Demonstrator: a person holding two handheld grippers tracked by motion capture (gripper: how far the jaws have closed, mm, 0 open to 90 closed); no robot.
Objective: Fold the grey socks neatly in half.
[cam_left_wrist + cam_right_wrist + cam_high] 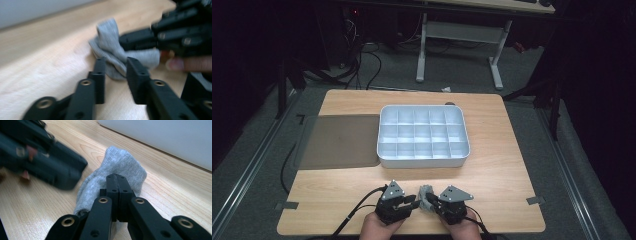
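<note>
So the grey sock [117, 167] is bunched up on the near part of the wooden table [492, 150], close to the front edge and right between the two grippers. In the high view it's just a small grey lump [426, 196], hard to read beyond that. The right gripper [117, 178] has its jaws pressed together on a fold of the sock, with the fabric puffing up around the tips. The left gripper [115, 65] has its jaws a little apart, and the lower edge of the sock lies right at their tips; whether the pads actually pinch the cloth I can't tell, it looks more like they're just at it. That view is pretty blurry, especially the right gripper coming in from the upper right, and a fingertip [176, 64] pokes in at the right edge. In the right gripper view the left gripper is a dark smear at the upper left.

From above, both hands are cut off at the bottom edge, each with a grey three-cornered plate on top and a cable trailing down off the frame.

Farther up the table sits a white compartment tray [423, 161], its cells look bare, well apart from the sock. Just to its left lies a flat brown mat [339, 142] that hangs over the table's left side. Beyond that is grey carpet, a white desk frame [459, 35] and some cables on the floor; the rest of the room is really dark.
</note>
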